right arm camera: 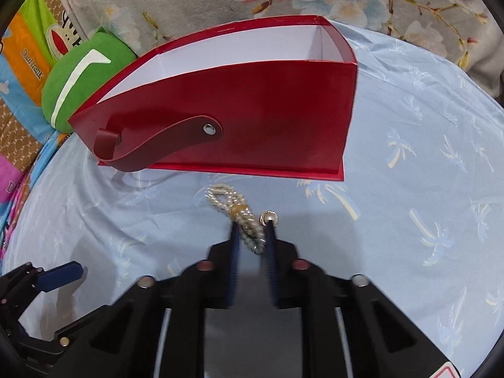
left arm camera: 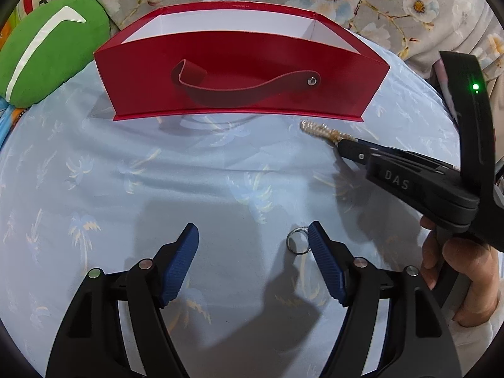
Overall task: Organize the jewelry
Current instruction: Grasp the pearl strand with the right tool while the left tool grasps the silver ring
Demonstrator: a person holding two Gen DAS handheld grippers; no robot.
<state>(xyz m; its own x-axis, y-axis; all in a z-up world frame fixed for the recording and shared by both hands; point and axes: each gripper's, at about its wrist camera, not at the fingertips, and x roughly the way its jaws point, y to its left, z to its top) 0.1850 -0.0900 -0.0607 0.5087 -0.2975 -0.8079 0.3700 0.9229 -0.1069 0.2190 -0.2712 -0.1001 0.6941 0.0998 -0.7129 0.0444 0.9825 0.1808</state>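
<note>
1. Pearly, twisted beads: the bracelet (right arm camera: 234, 212) sits between the pads of your right gripper (right arm camera: 252, 230), which are drawn close together and appear clamped on it. Its long axis runs forward along the fingers, the free looped end pointing away from you toward the red box (right arm camera: 252, 116).
2. The box lies just beyond that looped end, its near wall facing you and its open top up. From the bracelet, the opening is farther away and higher, so I judge the coming move turns on clearing that near wall before letting go.
3. What shows of the box's white interior looks bare; its floor is hidden behind the near wall, so you cannot tell whether anything already lies inside.
4. Your left gripper (left arm camera: 253, 239) is spread wide, holding nothing. A small silver ring (left arm camera: 296, 243) lies on the blue sheet (left arm camera: 157, 173) just beside its right pad, inside the gap.
5. Your right gripper is nearer the box; the left is nearer the ring.
6. A strap handle (left arm camera: 249, 86) droops across the box's near wall, below the rim.
</note>
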